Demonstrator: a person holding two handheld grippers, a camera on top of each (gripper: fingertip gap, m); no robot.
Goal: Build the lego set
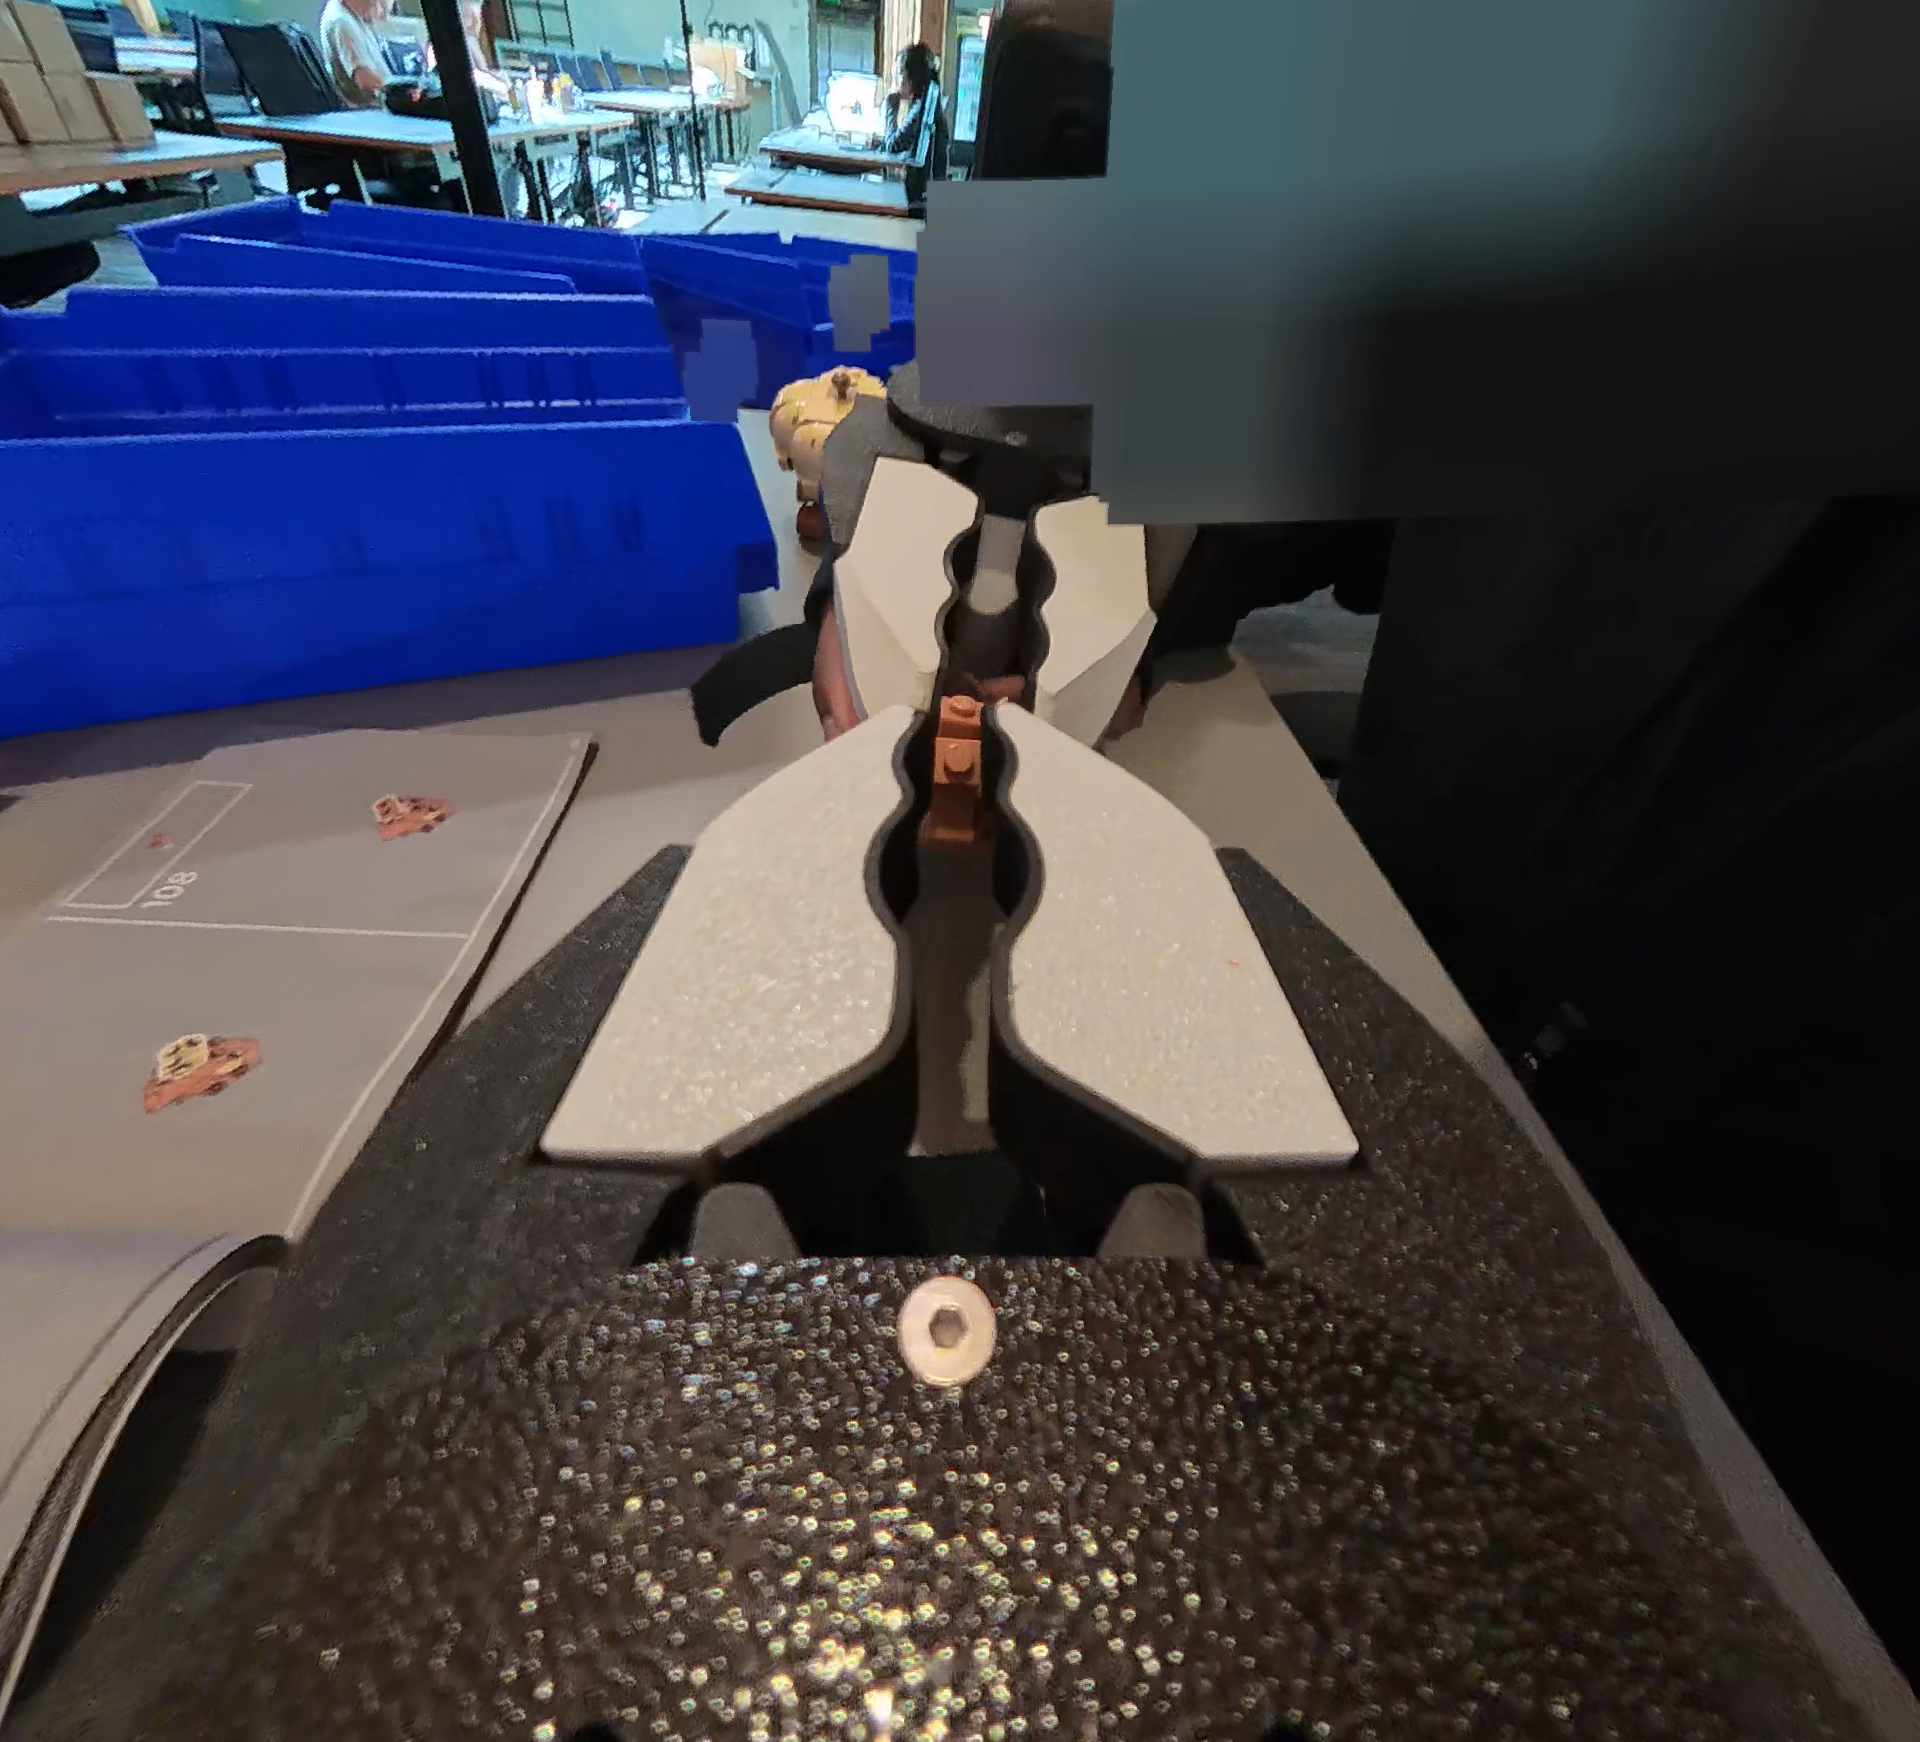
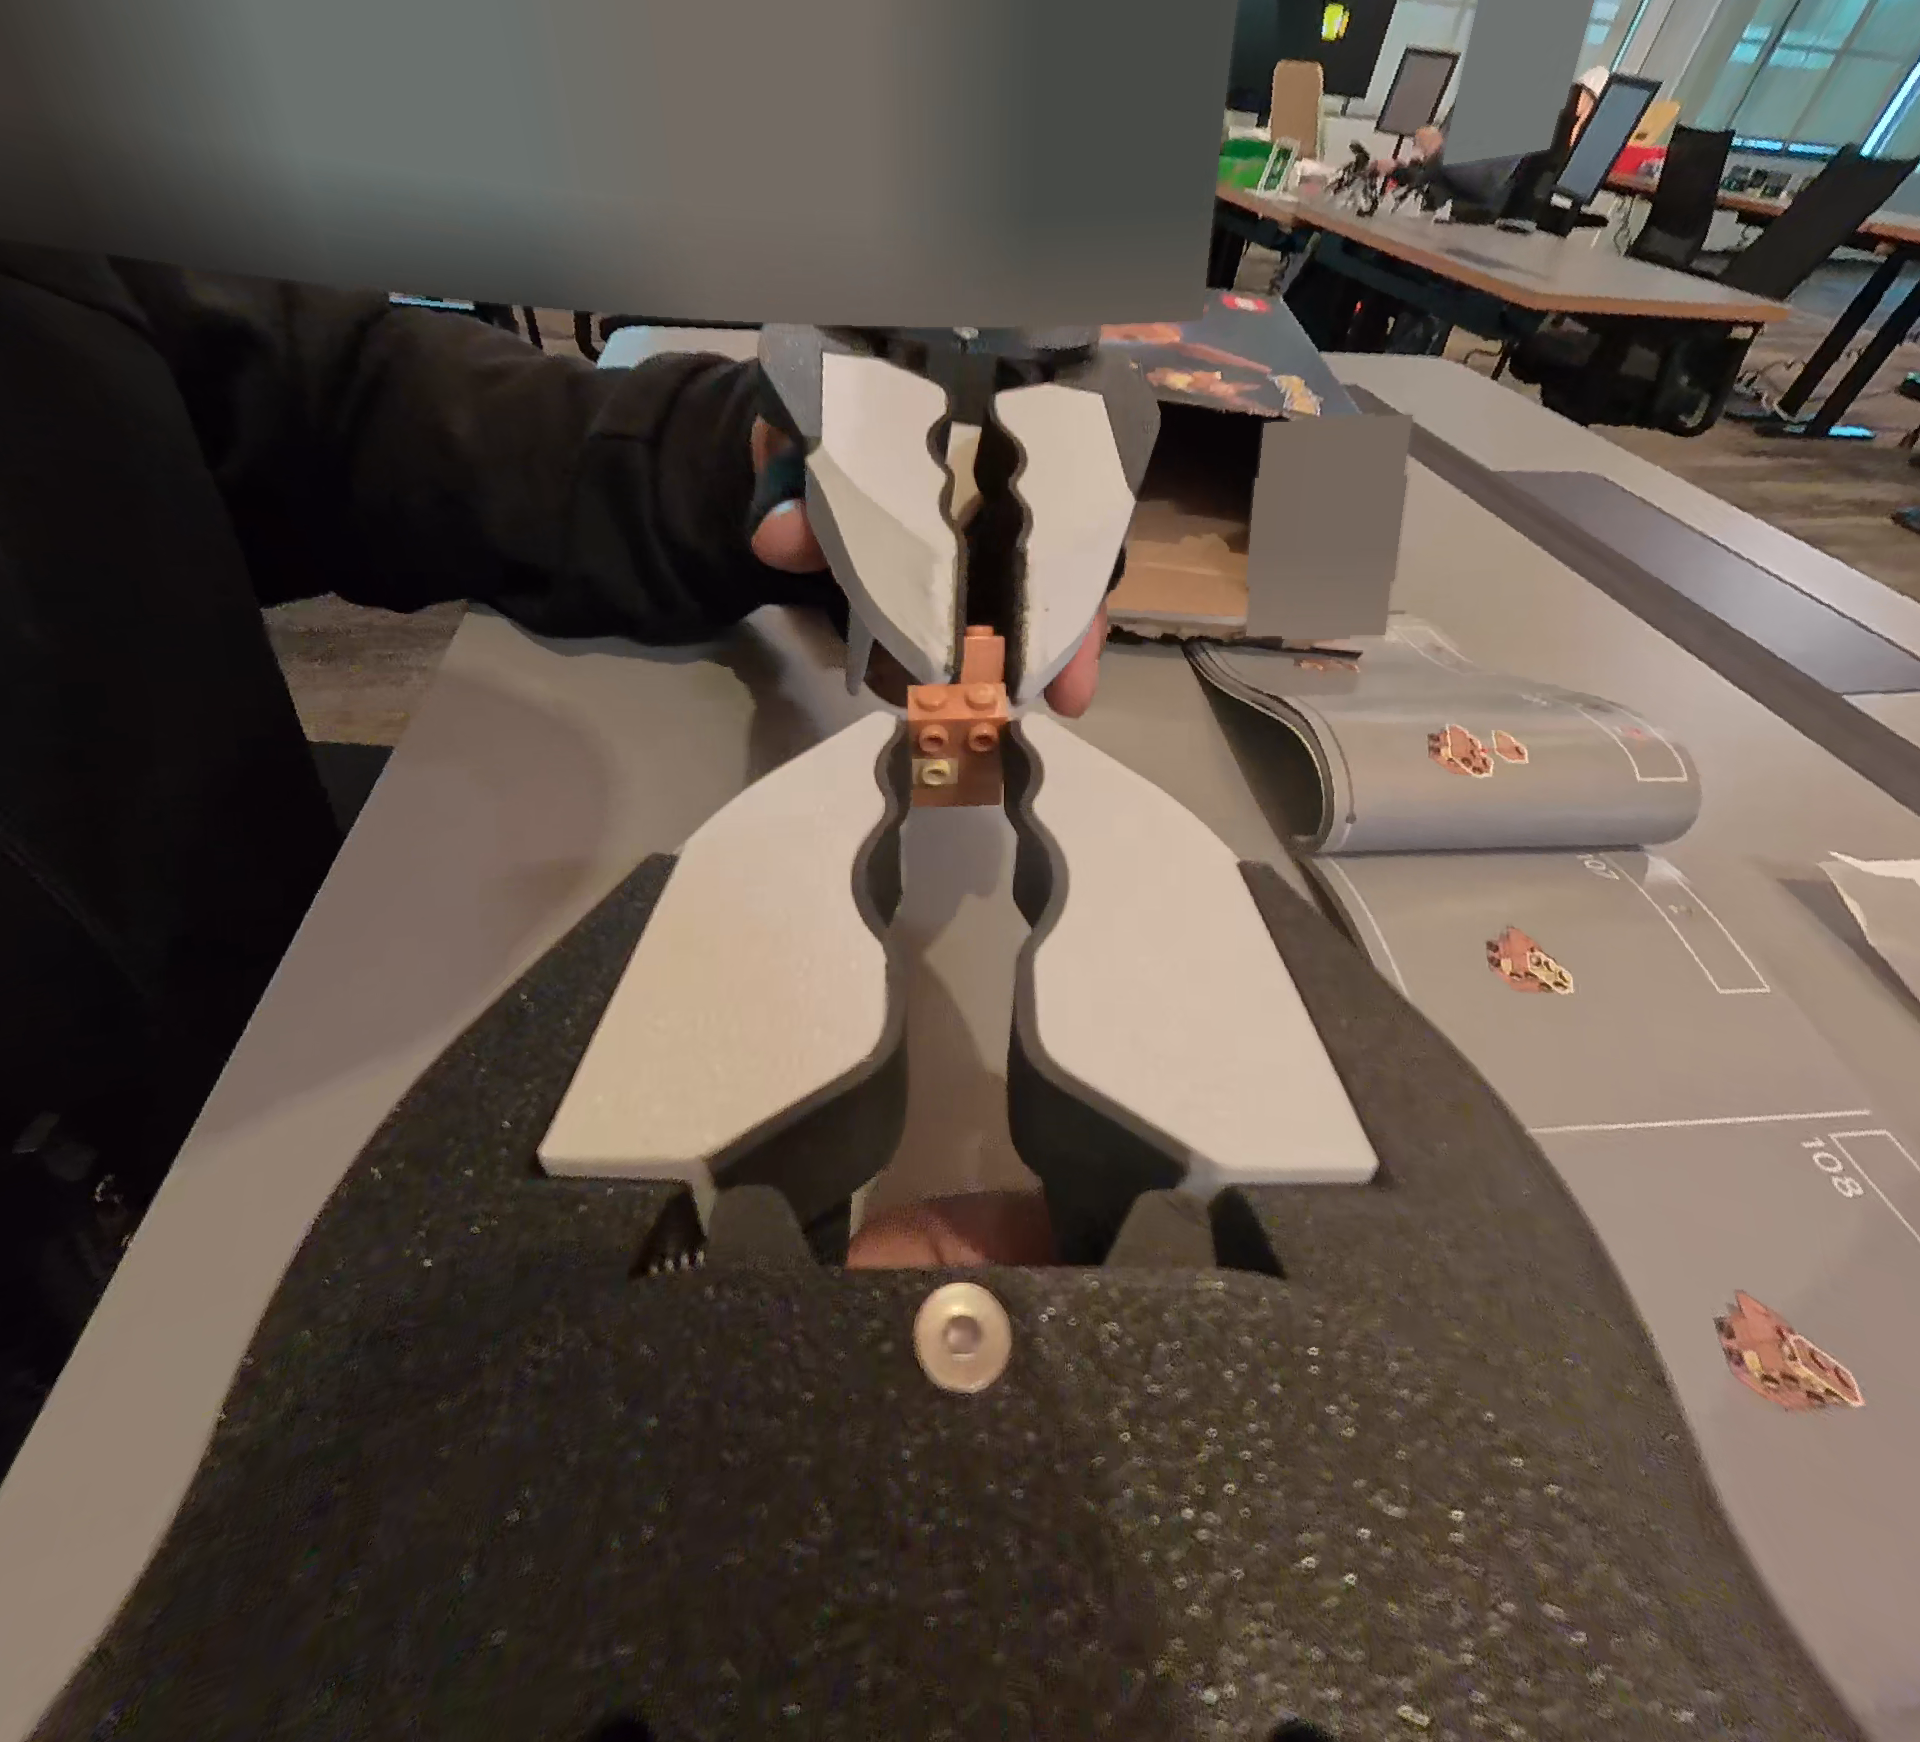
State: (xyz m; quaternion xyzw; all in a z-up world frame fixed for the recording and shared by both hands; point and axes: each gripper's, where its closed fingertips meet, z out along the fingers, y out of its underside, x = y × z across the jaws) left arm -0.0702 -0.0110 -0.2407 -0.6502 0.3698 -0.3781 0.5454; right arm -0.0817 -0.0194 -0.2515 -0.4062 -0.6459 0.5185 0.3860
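Observation:
My two grippers meet tip to tip above the grey table [image 2: 582, 757]. My left gripper [image 1: 961, 728] is shut on a narrow brown stack of small bricks [image 1: 954, 773], studs facing up. It also shows in the right wrist view [image 2: 987, 643], pads closed on that narrow brown piece [image 2: 985, 653]. My right gripper [image 2: 956, 718] is shut on a wider brown brick block [image 2: 956, 752] with side studs and a small tan stud piece. The narrow piece rests against the block's upper edge. The right gripper [image 1: 992, 669] faces me in the left wrist view.
Blue bins [image 1: 364, 466] stand in rows at the left. An open instruction booklet [image 1: 260, 965] lies beside them, and shows in the right wrist view [image 2: 1558, 861]. A cardboard box [image 2: 1195, 529] and a small tan model [image 1: 821, 425] sit behind. A black sleeve [image 2: 468, 466] reaches in. Left and right tips are no more than a few centimetres apart.

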